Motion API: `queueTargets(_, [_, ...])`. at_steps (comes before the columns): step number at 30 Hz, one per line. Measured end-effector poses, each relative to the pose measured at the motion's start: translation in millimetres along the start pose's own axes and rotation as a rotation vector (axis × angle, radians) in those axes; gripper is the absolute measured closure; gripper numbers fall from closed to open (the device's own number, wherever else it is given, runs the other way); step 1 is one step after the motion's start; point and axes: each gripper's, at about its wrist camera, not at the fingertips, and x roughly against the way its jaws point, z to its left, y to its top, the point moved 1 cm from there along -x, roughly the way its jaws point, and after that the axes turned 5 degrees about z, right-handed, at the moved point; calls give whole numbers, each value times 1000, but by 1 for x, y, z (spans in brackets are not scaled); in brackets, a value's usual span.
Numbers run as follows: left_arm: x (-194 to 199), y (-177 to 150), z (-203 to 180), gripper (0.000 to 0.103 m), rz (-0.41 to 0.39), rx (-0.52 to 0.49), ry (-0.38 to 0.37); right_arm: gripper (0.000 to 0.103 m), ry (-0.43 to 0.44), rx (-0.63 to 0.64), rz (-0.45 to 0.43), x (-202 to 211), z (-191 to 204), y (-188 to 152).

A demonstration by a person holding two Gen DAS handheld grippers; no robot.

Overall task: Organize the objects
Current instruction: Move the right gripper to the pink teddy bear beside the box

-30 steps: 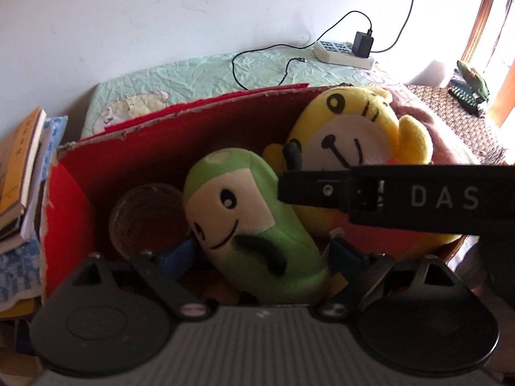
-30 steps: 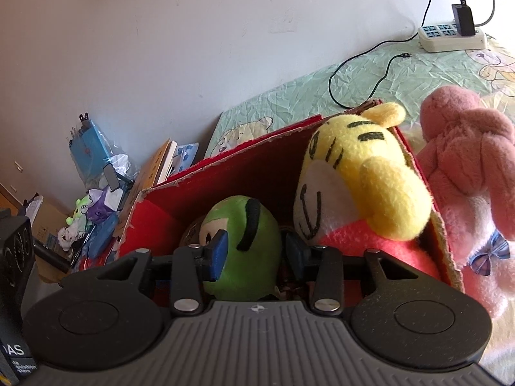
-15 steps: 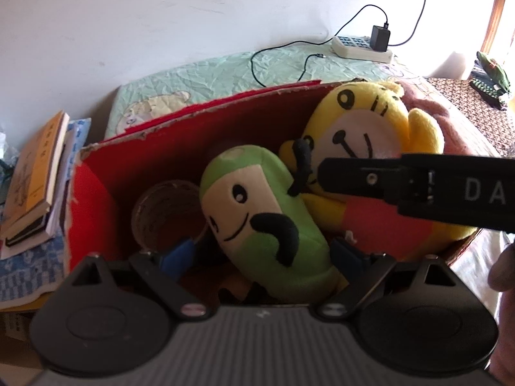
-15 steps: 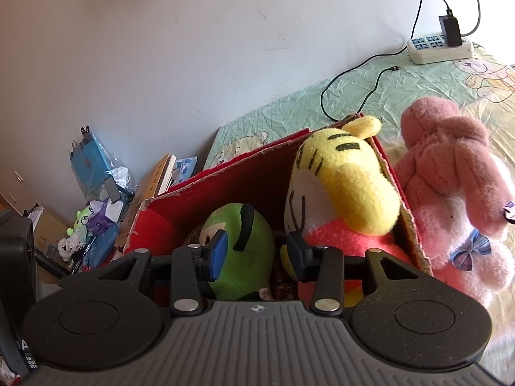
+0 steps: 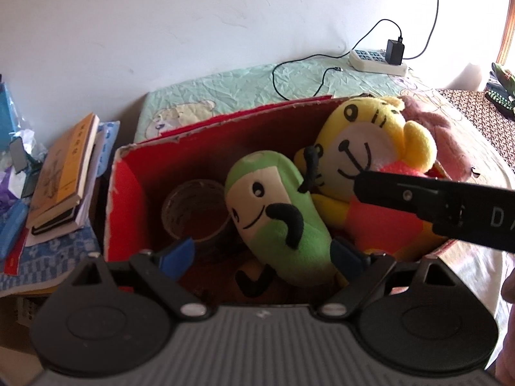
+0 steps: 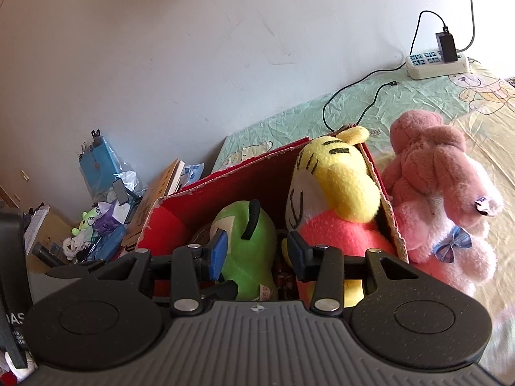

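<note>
The left hand-held gripper (image 5: pixel 262 254) hangs over the red box (image 5: pixel 128 193) with its fingers spread and empty, and the right hand-held gripper (image 6: pixel 256 254) is likewise parted around nothing. The green plush (image 5: pixel 276 215) and yellow plush (image 5: pixel 370 167) lie inside, while the pink plush (image 6: pixel 437 193) sits on the bed just beside the box. The crowded box may let the tall yellow toy tip out if the pink one is pushed in.

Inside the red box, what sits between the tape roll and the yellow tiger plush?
The green plush lies between the tape roll and the yellow tiger plush in the red box, leaning against the tiger. The left wrist view shows this best.
</note>
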Motion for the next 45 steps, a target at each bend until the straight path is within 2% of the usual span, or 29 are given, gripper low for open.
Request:
queueTargets(16, [28,-10,-5,9,-46,26,-8,59,38,-26,-57,20,-6,-16])
queueTargets(24, [46,-6,-21,10,-103,-15,-88,59,51,-66,-132,45,-25,-16])
queueTargets(33, [55,6,-60,11,-143,-66,-151,59,57,-130,-177,67,-68,-10])
queueTargets(39, [51,16,-90,13,-121,-37,-170,58,80,-174,-178,75,-105,10])
queueTargets(45, [52,21,-117,15,-138,19,-198,53,64,-211,-127,70,-150,32])
